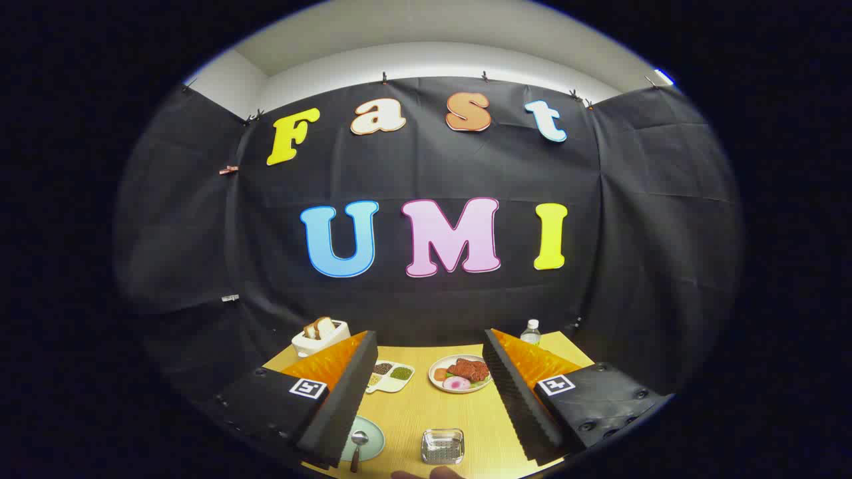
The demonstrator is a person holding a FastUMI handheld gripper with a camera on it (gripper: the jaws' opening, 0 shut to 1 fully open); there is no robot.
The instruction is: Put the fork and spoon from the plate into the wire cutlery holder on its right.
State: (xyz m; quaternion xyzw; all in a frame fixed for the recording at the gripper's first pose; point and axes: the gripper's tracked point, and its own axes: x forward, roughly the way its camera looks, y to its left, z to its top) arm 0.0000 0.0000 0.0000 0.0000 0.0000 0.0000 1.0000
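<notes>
Gripper view: approach, nothing held.
Gripper (429,392) spread wide, empty, high over table (413,412). Holder (442,446) sits below; plate (369,439) just left of it, spoon (358,446) on it; fork likely hidden by finger. Descend, centre on spoon handle.

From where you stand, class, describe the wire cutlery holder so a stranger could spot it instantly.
Start at the yellow wooden table below the black cloth wall. Near its front edge, between the open tongs, sits the wire cutlery holder, right of the pale green plate bearing a spoon. It alone is a shiny square mesh basket.
</notes>
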